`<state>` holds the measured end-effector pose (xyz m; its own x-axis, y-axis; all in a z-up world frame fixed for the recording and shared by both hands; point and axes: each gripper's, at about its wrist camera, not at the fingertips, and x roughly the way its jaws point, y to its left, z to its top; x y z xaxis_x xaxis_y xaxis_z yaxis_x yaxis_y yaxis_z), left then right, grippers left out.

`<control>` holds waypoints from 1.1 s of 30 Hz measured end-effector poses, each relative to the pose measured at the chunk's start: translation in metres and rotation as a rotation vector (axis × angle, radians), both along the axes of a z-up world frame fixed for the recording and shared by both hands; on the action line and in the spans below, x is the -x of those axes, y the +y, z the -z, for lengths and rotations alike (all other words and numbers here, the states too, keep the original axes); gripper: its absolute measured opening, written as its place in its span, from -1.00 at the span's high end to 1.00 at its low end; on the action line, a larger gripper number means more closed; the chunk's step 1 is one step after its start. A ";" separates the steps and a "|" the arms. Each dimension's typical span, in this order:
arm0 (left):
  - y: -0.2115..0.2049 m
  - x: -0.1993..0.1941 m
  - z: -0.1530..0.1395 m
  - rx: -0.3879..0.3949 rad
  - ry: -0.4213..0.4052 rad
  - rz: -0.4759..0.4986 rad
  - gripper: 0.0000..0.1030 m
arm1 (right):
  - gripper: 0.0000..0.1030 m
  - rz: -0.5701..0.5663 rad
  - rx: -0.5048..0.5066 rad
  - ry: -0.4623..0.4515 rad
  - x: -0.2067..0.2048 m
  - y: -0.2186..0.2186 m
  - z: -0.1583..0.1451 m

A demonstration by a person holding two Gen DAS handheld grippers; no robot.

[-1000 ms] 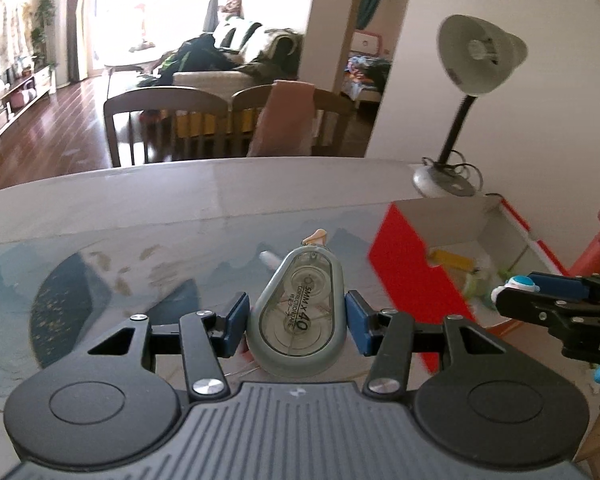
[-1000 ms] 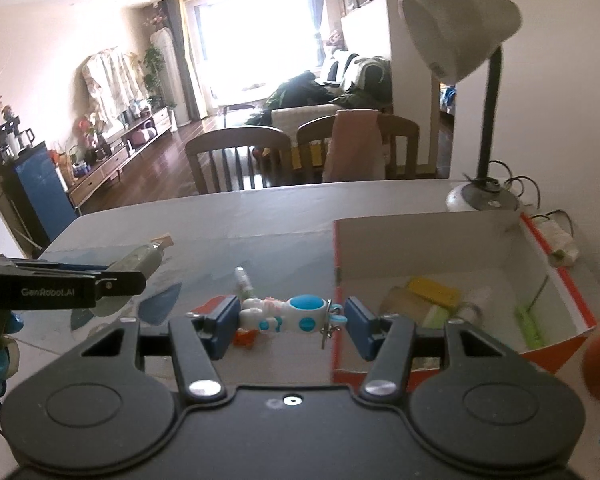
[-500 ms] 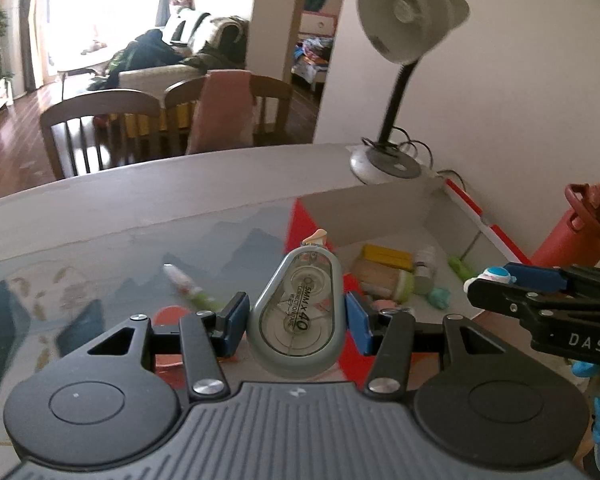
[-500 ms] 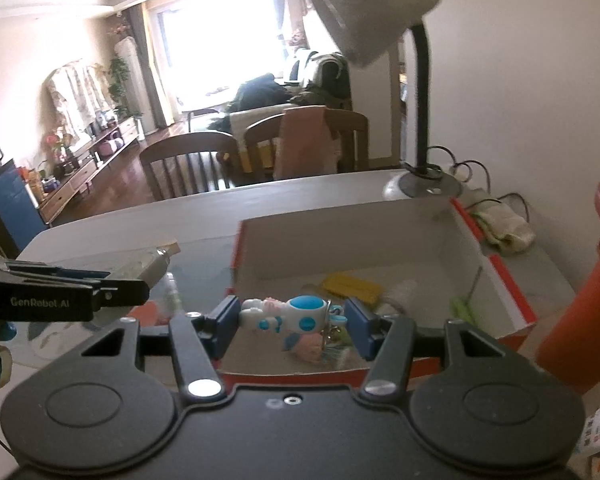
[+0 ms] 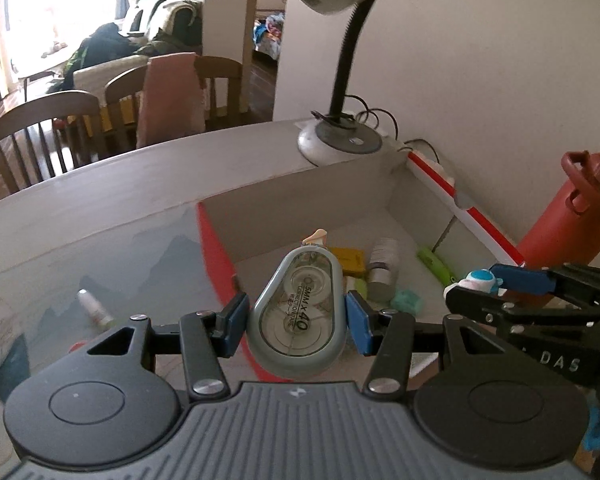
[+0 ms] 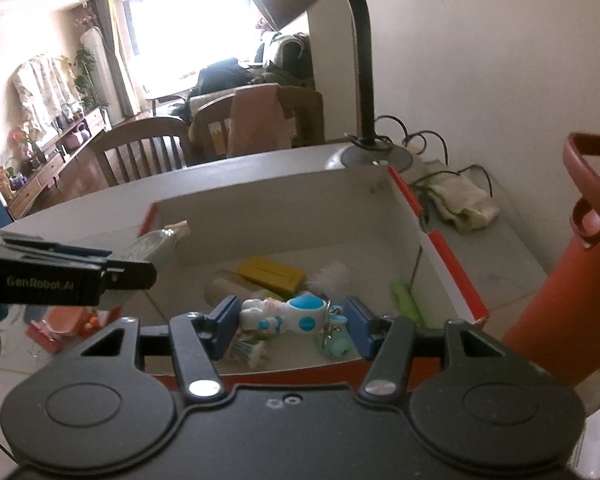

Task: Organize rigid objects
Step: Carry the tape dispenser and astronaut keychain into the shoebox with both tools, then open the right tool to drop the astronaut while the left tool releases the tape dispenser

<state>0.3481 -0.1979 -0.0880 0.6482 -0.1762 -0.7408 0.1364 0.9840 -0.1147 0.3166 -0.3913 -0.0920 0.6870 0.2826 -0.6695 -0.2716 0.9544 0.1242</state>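
Gripping oval clear-plastic correction tape [image 5: 296,320], glossy rabbit keychain [image 6: 286,314]

A bright window [image 6: 188,36] is seen at the upper centre of the right wrist view, its glare washing out the far room. A plain pale wall [image 6: 480,60] fills the right side of both views. Two wooden chairs [image 5: 40,132] are set along the far edge of the bench [image 5: 140,184], a pink cloth [image 5: 168,96] being draped over one. A sofa [image 5: 112,68] heaped with dark clothing is placed behind them. A low wooden cabinet [image 6: 48,176] and a dark wood floor [image 6: 104,152] are visible at the left. A desk lamp [image 5: 340,136] stands at the bench's far right corner.
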 end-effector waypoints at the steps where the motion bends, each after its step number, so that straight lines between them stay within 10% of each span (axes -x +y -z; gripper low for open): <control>1: -0.003 -0.004 0.002 -0.002 0.003 0.005 0.00 | -0.09 0.000 0.003 0.005 -0.003 -0.001 0.002; 33: -0.064 -0.117 0.070 -0.089 0.147 0.076 0.00 | -0.09 -0.108 0.190 0.150 -0.054 0.026 0.069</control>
<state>0.4656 -0.2619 -0.1583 0.5191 -0.1505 -0.8414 0.1991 0.9786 -0.0522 0.3702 -0.3656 -0.1609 0.5486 0.2080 -0.8098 -0.3651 0.9309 -0.0082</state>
